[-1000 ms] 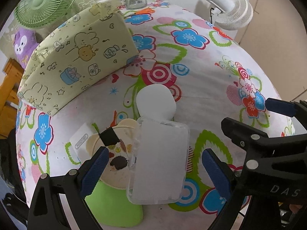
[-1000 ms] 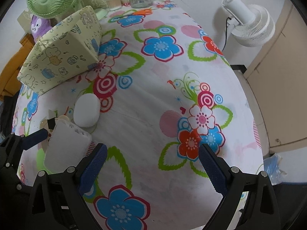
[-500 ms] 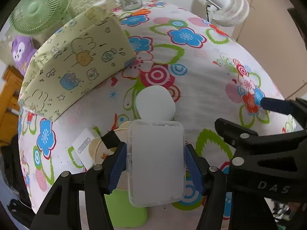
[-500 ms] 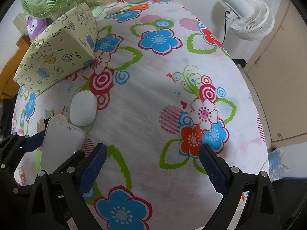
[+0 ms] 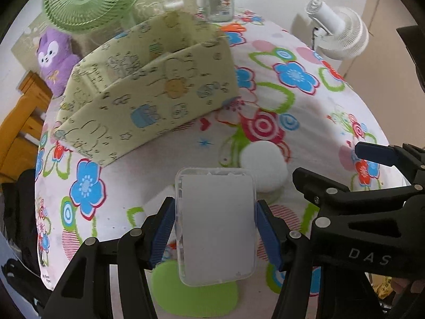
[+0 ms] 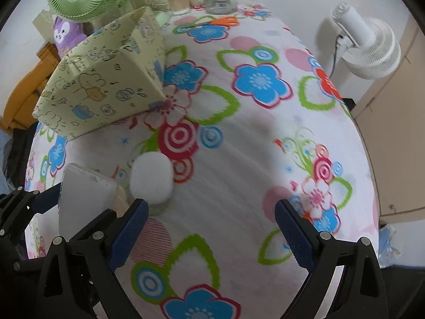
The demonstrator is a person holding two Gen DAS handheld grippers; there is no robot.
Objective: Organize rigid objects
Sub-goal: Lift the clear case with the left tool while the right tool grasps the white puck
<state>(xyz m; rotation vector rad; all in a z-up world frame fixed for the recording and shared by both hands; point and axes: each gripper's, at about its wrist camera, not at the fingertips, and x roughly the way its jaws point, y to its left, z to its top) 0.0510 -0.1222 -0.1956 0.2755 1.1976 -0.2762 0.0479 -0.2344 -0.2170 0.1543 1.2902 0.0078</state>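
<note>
Since a second ago, the left gripper (image 5: 215,232) has closed its jaws on the clear plastic box (image 5: 216,226) and is lifting it off the table (image 5: 305,133). Its blue pads are pressing the box's long sides, so the box is pointing toward the top of the frame. The yellow storage bin (image 5: 148,98) is sitting at the upper left, and the left hand is nearer to it. The right gripper (image 6: 209,231) is holding its jaws wide with nothing inside, next to the white round jar (image 6: 152,183).

a frosted white case (image 5: 216,226), a pale yellow cartoon-print box (image 5: 148,101), a bright flower-patterned tablecloth (image 6: 260,122).
</note>
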